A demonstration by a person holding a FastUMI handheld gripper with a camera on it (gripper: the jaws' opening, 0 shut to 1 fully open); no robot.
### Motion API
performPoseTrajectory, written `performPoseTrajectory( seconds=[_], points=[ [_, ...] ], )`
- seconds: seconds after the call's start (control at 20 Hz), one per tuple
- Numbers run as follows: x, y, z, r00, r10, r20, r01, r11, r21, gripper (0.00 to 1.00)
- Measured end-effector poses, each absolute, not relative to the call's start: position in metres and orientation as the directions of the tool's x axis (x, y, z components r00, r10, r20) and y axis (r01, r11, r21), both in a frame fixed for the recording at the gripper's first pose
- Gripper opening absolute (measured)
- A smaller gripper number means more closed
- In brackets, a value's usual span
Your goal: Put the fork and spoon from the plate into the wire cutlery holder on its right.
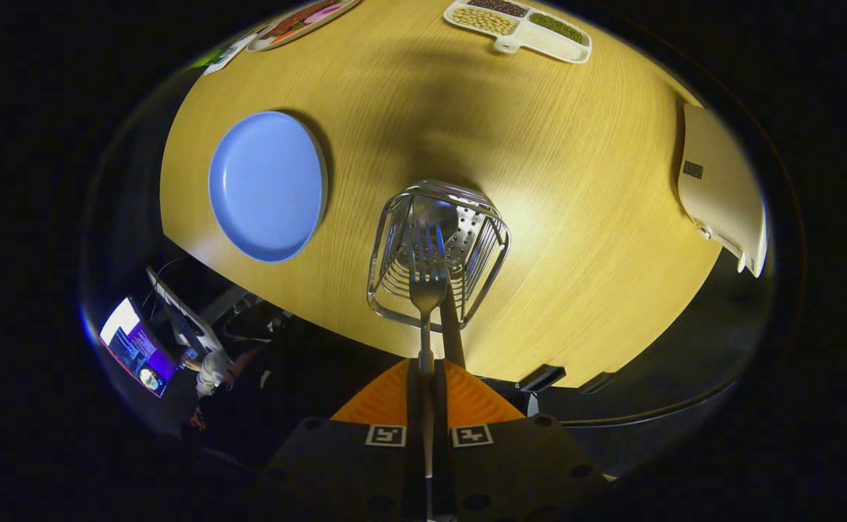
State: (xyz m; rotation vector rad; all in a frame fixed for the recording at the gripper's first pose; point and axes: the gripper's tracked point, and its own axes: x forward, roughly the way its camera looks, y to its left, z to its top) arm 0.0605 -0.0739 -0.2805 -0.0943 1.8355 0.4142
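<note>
1. Closest to the camera, the gripper [427, 395] has both fingers clenched on the thin handle of the fork [427, 279], which runs straight out between them with its tines pointing ahead.
2. Just beyond the fingertips, the fork's head hangs over the open mouth of the wire cutlery holder [438, 250], which stands near the front edge of the tabletop [576, 217]. I cannot tell whether the tines have crossed the rim or only overlap it from this angle.
3. Inside the holder a rounded metal bowl shows behind the tines, which looks like the spoon [431, 214]; a second, darker handle sticks out of the holder just right of the fork's. By that reading, 1 of the 2 pieces is in and the fork is the last.
4. Left of the holder, near the table's left edge, the blue plate [267, 185] lies bare.
5. At the far edge sit a divided tray [518, 29] of beans and a patterned plate [300, 18] at the far left corner; a pale flat box [721, 188] lies at the right edge.
6. Risks, as I judge them: letting go too high or off-centre could bounce the fork off the rim onto the table. The tines could snag in the wires or on the spoon. Pushing on a snag could tip the light holder, which stands close to the front edge.
</note>
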Motion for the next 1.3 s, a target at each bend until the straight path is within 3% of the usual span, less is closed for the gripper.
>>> performPoseTrajectory(
  seconds=[0.5, 0.6, 0.75, 0.85, 0.9, 0.95, 1.1, 1.15, 1.3],
  points=[
    [0.079, -0.07, -0.283, -0.226, 0.183, -0.957, -0.258, 0.936, 0.24, 0.15],
    [0.085, -0.069, -0.28, -0.181, 0.196, -0.964, -0.264, 0.934, 0.239, 0.1],
    [0.099, -0.06, -0.272, -0.074, 0.26, -0.963, -0.255, 0.929, 0.27, 0.11],
    [0.109, -0.058, -0.262, 0.022, 0.3, -0.954, -0.244, 0.927, 0.286, 0.25],
    [0.113, -0.055, -0.259, 0.075, 0.322, -0.944, -0.231, 0.926, 0.298, 0.4],
    [0.117, -0.054, -0.253, 0.13, 0.348, -0.929, -0.221, 0.923, 0.315, 0.47],
    [0.128, -0.062, -0.24, 0.314, 0.335, -0.888, -0.226, 0.935, 0.272, 0.92],
    [0.129, -0.065, -0.232, 0.369, 0.325, -0.871, -0.231, 0.939, 0.253, 0.99],
    [0.125, -0.067, -0.213, 0.511, 0.307, -0.803, -0.209, 0.95, 0.23, 1.0]
  ],
)
